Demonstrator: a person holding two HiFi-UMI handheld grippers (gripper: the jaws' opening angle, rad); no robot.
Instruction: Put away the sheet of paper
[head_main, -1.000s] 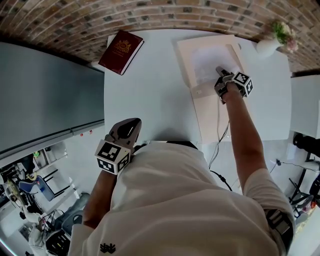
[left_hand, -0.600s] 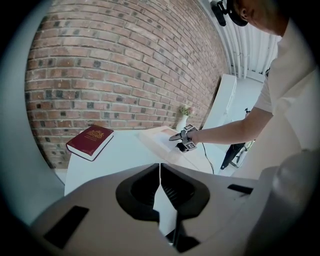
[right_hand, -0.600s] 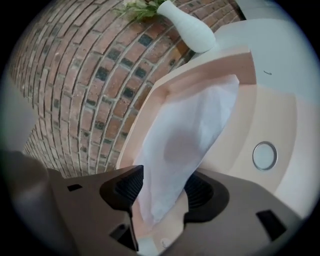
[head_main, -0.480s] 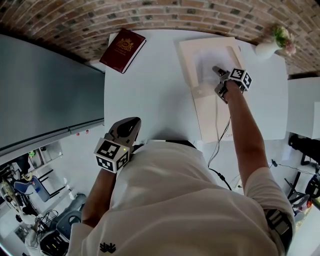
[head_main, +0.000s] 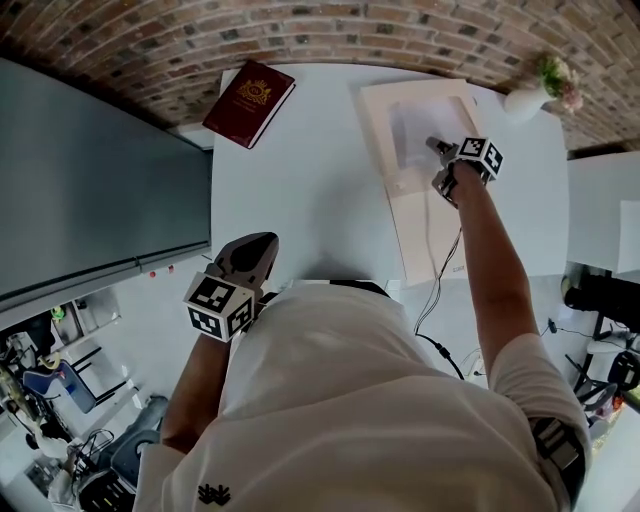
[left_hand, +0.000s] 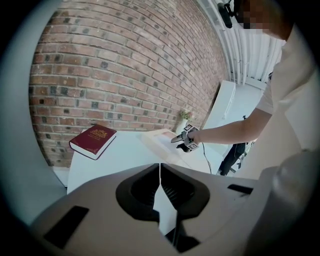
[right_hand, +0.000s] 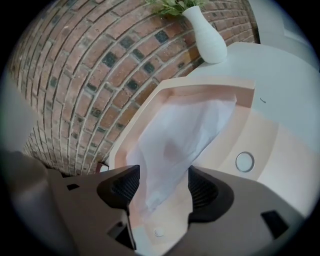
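Note:
The white sheet of paper (right_hand: 185, 135) lies in the upper part of a beige folder (right_hand: 260, 130) on the white table, near the brick wall. In the head view the sheet (head_main: 415, 130) shows as a pale patch on the folder (head_main: 425, 220). My right gripper (right_hand: 162, 185) hovers over the sheet's near end. Its jaws are opening and stand wide apart, with the paper's tip seen between them but neither pad pressing it. From above, the right gripper (head_main: 437, 147) sits at the sheet's lower right. My left gripper (head_main: 258, 250) rests shut at the table's near edge, holding nothing.
A dark red book (head_main: 250, 103) lies at the table's far left corner. A white vase (head_main: 527, 97) with flowers stands at the far right corner. The folder has a round snap button (right_hand: 244, 161). A thin cable (head_main: 440, 270) trails from my right arm over the table edge.
My right gripper has stayed over the folder, shifting only slightly. The left gripper has not moved.

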